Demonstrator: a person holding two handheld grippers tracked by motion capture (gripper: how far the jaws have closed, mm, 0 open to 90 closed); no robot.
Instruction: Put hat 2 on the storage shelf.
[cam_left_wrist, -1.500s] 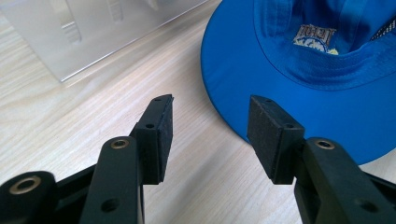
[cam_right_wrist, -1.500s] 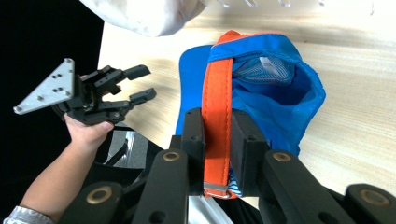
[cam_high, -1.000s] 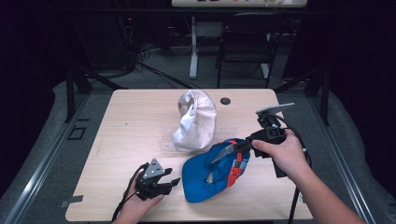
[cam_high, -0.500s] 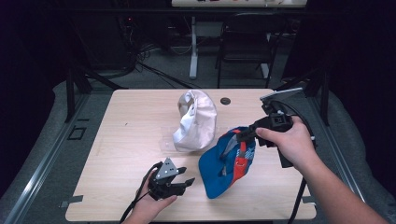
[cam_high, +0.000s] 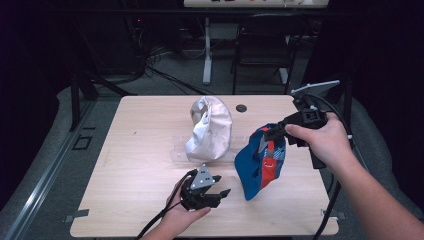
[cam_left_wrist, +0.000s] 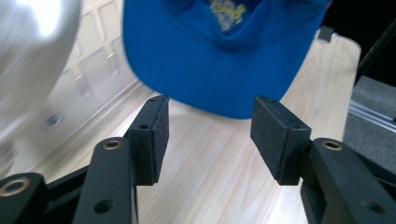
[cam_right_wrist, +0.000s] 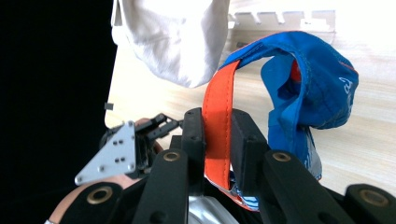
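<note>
A blue cap (cam_high: 260, 162) with red and patterned panels hangs above the table's right half, its brim pointing down. My right gripper (cam_high: 272, 131) is shut on the cap's orange back strap (cam_right_wrist: 217, 126), pinched between its two black jaws. My left gripper (cam_high: 220, 194) stands open low over the table's front, just left of the cap. In the left gripper view the blue brim (cam_left_wrist: 219, 70) hangs a little beyond the open pads (cam_left_wrist: 275, 135). A white cap (cam_high: 210, 129) rests on a clear plastic rack (cam_high: 180, 150) at the table's middle.
A light wooden table (cam_high: 130, 150) carries everything. A small black disc (cam_high: 242, 108) lies near its far edge. Chairs, a stand and cables sit on the dark floor behind. The table's right edge (cam_left_wrist: 345, 70) runs close to the cap.
My right gripper has lifted the blue cap off the table and carried it right, so it now hangs brim down. My left gripper has slid right toward the cap.
</note>
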